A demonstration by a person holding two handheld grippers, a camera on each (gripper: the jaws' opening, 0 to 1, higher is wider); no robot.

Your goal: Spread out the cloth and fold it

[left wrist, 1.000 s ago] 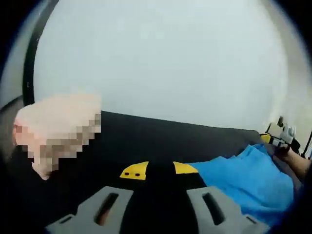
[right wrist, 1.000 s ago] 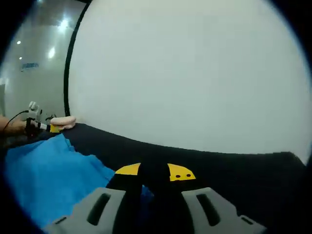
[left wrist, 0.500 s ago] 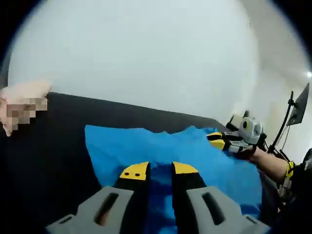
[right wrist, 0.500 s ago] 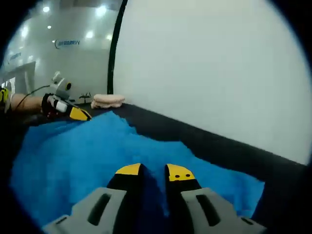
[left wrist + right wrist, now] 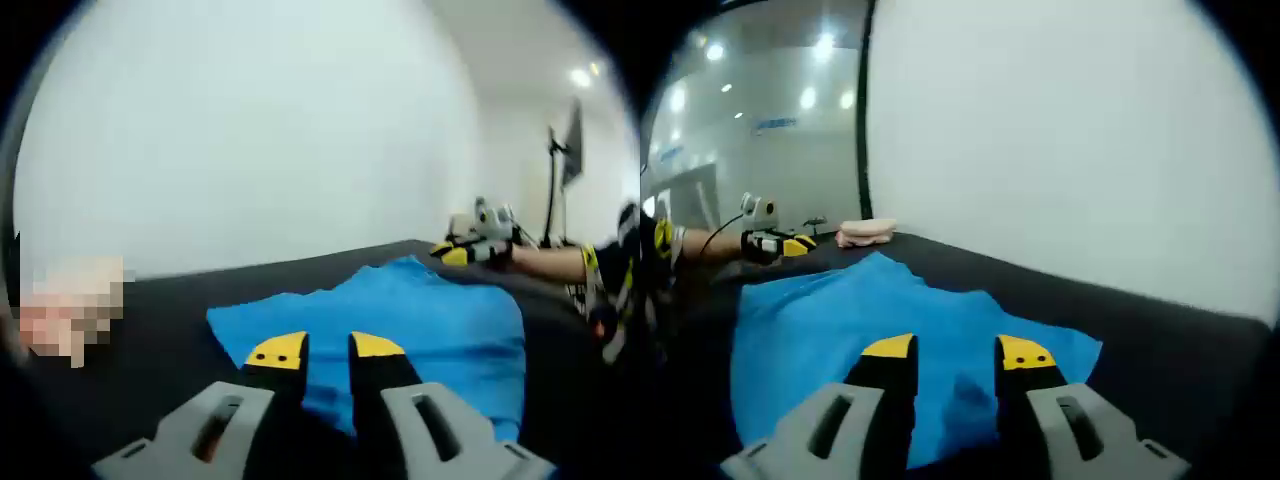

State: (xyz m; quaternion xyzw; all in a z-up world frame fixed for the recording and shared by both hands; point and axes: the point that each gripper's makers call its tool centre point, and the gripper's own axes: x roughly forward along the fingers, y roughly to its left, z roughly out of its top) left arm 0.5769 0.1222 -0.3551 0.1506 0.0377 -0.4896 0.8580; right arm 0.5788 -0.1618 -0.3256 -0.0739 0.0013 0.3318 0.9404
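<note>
Both grippers, left (image 5: 326,346) & right (image 5: 956,350), have jaws apart above the blue cloth (image 5: 880,320); we've got it flat on the table (image 5: 1160,340), prob ready to fold.

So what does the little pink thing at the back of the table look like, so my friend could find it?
Start at the dark table in front of the white wall. Follow the spread blue cloth to its far corner. Just past it, by the wall, lies a small pale pink folded cloth, flat and light where everything around it is black or bright blue.
</note>
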